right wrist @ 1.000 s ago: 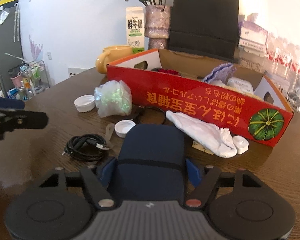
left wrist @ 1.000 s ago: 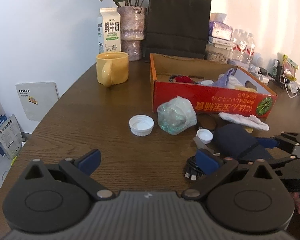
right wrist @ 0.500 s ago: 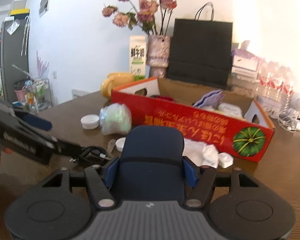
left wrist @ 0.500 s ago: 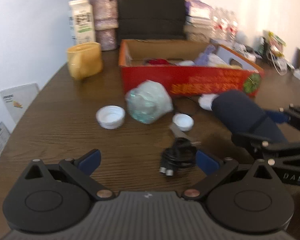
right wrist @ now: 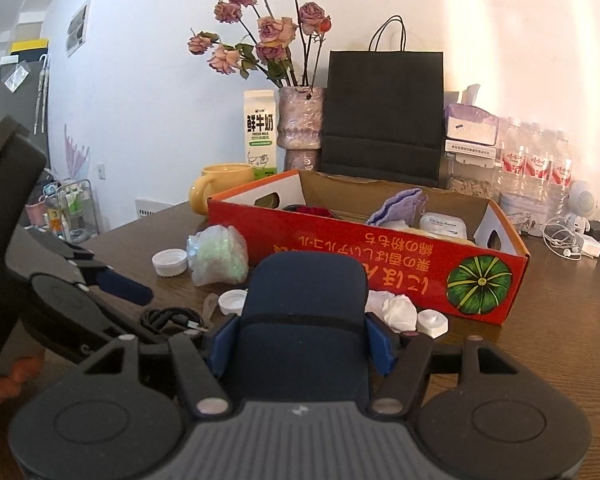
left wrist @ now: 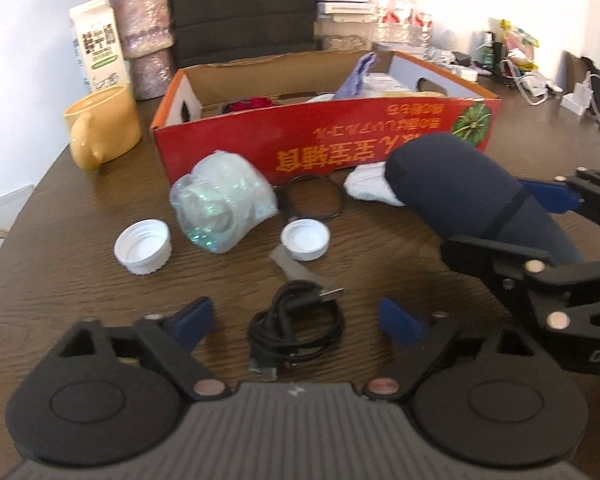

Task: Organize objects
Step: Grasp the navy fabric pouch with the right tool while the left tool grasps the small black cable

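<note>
Left claw point(left wrist: 296, 318) closing, pads either side of coiled black cable point(left wrist: 296, 328), right claw point(right wrist: 302, 338) pinching navy case point(right wrist: 304, 316)

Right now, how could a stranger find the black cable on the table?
Start at the long red box, then come toward the camera past the smaller white cap. The coiled black cable lies between the left gripper's closing fingers, the only dark, thin thing there.
</note>
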Demonstrator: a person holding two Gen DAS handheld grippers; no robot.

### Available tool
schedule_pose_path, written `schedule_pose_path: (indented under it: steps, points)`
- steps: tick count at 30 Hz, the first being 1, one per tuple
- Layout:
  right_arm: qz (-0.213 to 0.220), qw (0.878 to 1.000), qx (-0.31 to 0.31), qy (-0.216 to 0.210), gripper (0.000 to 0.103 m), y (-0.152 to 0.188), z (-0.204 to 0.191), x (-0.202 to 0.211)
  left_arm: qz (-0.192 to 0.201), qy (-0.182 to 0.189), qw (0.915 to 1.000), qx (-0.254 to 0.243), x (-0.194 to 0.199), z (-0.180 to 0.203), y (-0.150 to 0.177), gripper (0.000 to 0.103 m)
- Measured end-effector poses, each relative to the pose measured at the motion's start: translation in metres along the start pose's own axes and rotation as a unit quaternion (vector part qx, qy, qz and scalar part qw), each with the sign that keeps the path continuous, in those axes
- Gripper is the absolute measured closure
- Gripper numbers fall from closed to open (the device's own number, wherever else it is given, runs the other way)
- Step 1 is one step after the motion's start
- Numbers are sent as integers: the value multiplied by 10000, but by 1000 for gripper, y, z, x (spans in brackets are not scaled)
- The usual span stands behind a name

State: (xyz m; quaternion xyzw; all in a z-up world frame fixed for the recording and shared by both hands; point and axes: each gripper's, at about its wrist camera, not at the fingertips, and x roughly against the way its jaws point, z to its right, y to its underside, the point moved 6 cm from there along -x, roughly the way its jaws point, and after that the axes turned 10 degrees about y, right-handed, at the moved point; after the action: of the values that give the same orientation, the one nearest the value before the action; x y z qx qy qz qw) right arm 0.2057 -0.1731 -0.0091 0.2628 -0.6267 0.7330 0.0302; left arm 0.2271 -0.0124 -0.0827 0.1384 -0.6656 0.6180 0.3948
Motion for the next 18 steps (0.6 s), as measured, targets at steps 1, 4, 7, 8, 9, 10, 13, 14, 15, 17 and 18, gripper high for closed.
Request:
schedule_pose_path:
  steps: [1, 4, 7, 8, 9, 10, 13, 14, 15, 17, 18]
  points:
    - [0, 10000, 6, -4, 38, 0, 0, 0, 19, 75, 10000, -25, 2, 2, 0, 33]
    - [-5, 10000, 14, -20, 38, 0, -1, 1, 28, 145, 9998, -96, 6, 6, 0, 55]
    - [6, 10000, 21, -21, 38, 0, -2, 1, 57, 167, 9998, -53, 9, 6, 4, 56]
    - [7, 10000, 21, -19, 38, 0, -2, 2, 62, 163, 9998, -30, 11, 6, 5, 56]
    - [17, 10000, 22, -18, 38, 0, -2, 2, 67, 155, 9999, -13, 12, 5, 6, 56]
    - [22, 10000, 24, -22, 38, 0, -2, 2, 71, 145, 9999, 7, 13, 5, 7, 56]
    - [49, 10000, 23, -36, 38, 0, -3, 4, 151, 140, 9998, 61, 21, 5, 6, 56]
    - [51, 10000, 17, -45, 38, 0, -3, 4, 213, 138, 9996, 80, 25, 4, 3, 56]
    - [56, 10000, 5, -70, 38, -2, -3, 5, 282, 135, 9995, 93, 28, 4, 0, 56]
    - [93, 9999, -24, -128, 38, -6, -2, 7, 461, 80, 9988, 117, 38, 3, -8, 56]
    - [131, 9998, -21, -131, 38, -10, -2, 8, 567, 40, 9983, 127, 42, 2, -13, 56]
